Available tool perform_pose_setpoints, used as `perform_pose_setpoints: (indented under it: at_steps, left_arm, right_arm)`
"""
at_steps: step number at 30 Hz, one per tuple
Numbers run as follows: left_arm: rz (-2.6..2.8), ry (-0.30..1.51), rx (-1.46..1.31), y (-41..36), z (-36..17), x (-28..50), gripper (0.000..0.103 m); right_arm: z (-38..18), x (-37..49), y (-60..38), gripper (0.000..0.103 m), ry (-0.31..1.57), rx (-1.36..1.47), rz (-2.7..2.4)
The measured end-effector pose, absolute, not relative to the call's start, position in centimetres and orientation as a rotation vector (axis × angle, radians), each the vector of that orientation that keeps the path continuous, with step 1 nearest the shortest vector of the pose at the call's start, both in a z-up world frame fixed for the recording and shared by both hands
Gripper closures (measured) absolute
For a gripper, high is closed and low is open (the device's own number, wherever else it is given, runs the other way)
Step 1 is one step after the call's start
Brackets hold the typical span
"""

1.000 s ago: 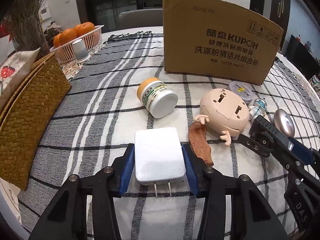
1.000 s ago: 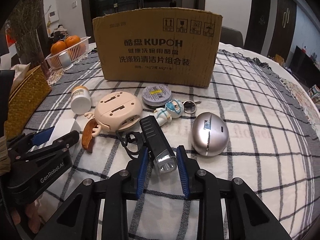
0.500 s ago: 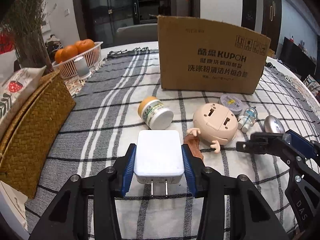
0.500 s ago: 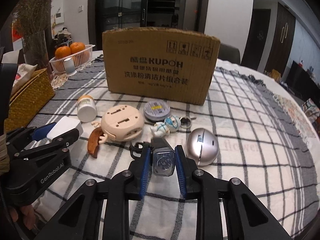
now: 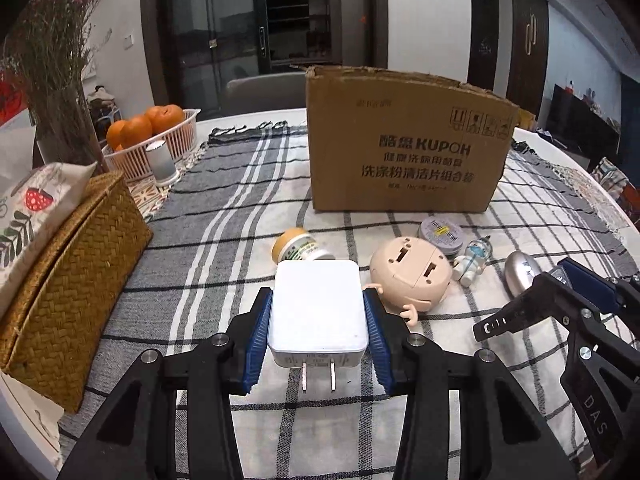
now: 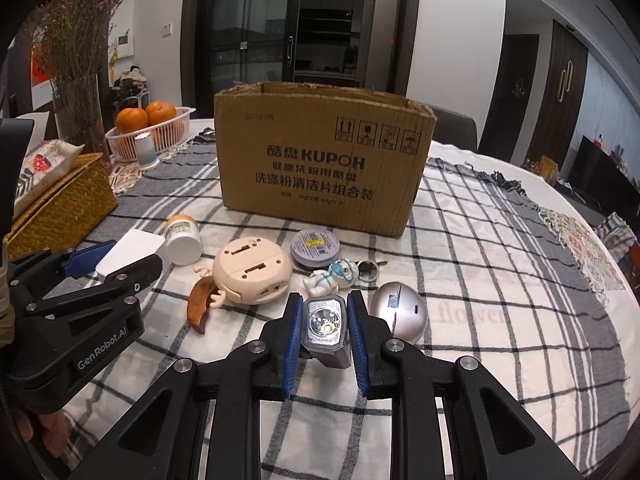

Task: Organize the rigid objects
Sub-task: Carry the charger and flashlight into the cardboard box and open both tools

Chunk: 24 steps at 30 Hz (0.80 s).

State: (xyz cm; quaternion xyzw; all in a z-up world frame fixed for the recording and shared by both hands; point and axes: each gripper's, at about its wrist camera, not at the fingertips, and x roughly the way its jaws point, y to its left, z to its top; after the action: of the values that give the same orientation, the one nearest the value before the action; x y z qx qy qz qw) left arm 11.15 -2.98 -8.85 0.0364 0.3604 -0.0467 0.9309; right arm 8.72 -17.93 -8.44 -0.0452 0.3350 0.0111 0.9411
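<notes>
My left gripper (image 5: 318,320) is shut on a white plug charger (image 5: 318,308), held above the checked cloth with its prongs toward the camera. My right gripper (image 6: 323,324) is shut on a black flashlight (image 6: 324,326), lens toward the camera. An open cardboard box (image 6: 324,160) stands behind; it also shows in the left wrist view (image 5: 404,148). On the cloth lie a beige round toy (image 6: 251,270), a white pill bottle (image 6: 183,240), a round tin (image 6: 315,248), a small astronaut figure (image 6: 332,278), a silver egg-shaped mouse (image 6: 398,312) and a brown wooden piece (image 6: 200,304).
A woven basket (image 5: 68,280) holding a strawberry-print pouch sits at the left edge. A pink basket of oranges (image 5: 154,136) and a vase of dried flowers (image 5: 52,92) stand at the back left. A key ring (image 6: 368,270) lies by the figure.
Both grippers have risen from the cloth with their objects. The charger and the flashlight now hang above the table, and the flashlight has tipped lens-up toward the camera.
</notes>
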Motion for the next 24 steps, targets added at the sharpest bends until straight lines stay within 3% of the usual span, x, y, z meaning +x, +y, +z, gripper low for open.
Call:
perform_pose_setpoints:
  at_steps: [24]
  left_arm:
    - [-0.185,0.52,0.103,-3.4,-0.5,11.6,0.059]
  right_arm:
    - [-1.0,8.7,-18.2,0.079,0.454,-0.068,-0.003]
